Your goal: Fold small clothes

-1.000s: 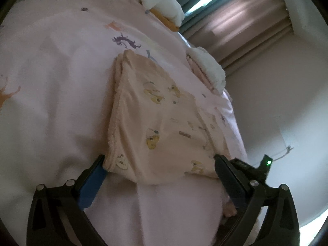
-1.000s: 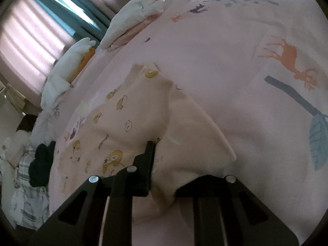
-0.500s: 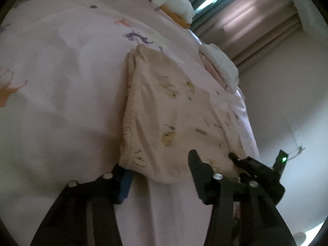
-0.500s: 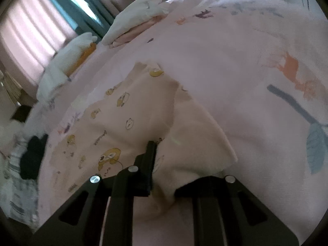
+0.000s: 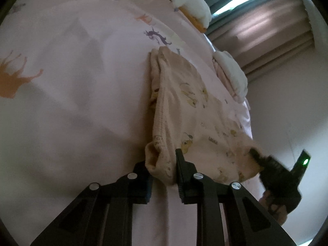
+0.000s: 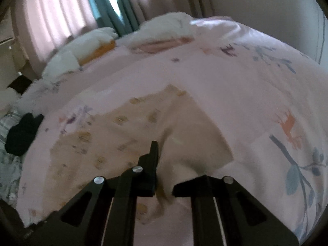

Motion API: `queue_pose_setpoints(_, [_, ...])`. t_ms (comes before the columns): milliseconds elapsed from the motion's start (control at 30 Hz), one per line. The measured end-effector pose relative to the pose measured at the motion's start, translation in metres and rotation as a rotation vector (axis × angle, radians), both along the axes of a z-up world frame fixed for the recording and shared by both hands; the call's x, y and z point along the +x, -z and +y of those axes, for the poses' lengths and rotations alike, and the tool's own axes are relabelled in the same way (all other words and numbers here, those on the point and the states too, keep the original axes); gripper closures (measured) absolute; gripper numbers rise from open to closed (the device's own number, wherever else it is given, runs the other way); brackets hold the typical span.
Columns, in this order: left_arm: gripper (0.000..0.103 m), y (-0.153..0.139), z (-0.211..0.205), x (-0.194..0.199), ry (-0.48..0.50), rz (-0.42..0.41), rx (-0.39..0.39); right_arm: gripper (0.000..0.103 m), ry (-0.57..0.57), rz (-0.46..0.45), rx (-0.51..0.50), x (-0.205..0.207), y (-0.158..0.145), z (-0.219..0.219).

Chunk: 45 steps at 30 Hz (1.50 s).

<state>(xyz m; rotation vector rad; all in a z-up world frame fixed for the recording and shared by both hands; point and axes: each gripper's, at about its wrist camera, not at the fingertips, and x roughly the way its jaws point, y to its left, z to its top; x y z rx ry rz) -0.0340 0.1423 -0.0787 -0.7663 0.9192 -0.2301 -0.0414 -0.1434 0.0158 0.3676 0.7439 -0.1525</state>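
Observation:
A cream garment (image 5: pixel 194 112) with small yellow animal prints lies flat on the pink printed bedsheet (image 5: pixel 71 82). My left gripper (image 5: pixel 162 168) has the garment's near waistband corner bunched between its fingers, and its jaws are closing on it. To the right, my right gripper (image 5: pixel 256 153) pinches the other near corner, held by a hand. In the right wrist view the right gripper (image 6: pixel 166 174) has a fold of the cream garment (image 6: pixel 123 133) between its fingers; its jaws are closing tighter and the fabric is pulled up off the sheet (image 6: pixel 246 82).
Folded white and pink stacks (image 5: pixel 192 6) (image 5: pixel 231 71) sit along the bed's far edge below the curtains (image 5: pixel 266 20). A black garment (image 6: pixel 22 133) and plaid cloth lie at the left edge in the right wrist view. A pale wall (image 5: pixel 287 102) borders the bed.
My left gripper's jaws narrowed from wide open onto the garment's near corner. The right gripper rose and rolled with its corner, lifting the fabric; its view is now blurred.

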Motion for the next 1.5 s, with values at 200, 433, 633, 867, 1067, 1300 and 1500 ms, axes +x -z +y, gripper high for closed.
queue_pose_setpoints(200, [0.080,-0.005,-0.003,-0.001,-0.003,-0.008,0.067,0.093,-0.231,-0.086,0.031,0.015,-0.025,0.067])
queue_pose_setpoints(433, [0.080,-0.011,0.016,-0.005,-0.094,-0.045,0.194,0.097,-0.597,0.015,0.106,0.007,0.008,0.170])
queue_pose_setpoints(633, [0.080,-0.008,0.026,-0.009,-0.075,-0.032,0.142,0.094,-0.567,0.130,0.037,0.006,0.031,0.166])
queue_pose_setpoints(867, [0.079,-0.017,0.001,-0.014,-0.077,-0.069,0.346,0.014,-0.440,0.006,-0.186,-0.003,-0.016,0.122])
queue_pose_setpoints(1067, [0.075,-0.015,0.006,-0.009,-0.092,-0.055,0.305,0.015,-0.515,0.095,-0.338,0.027,0.002,0.149])
queue_pose_setpoints(1300, [0.075,-0.012,0.019,-0.005,-0.073,-0.038,0.201,0.050,-0.526,0.126,-0.493,0.050,0.031,0.169])
queue_pose_setpoints(1500, [0.072,-0.013,0.014,-0.004,-0.077,-0.033,0.207,0.092,-0.332,0.151,-0.236,0.066,0.030,0.121])
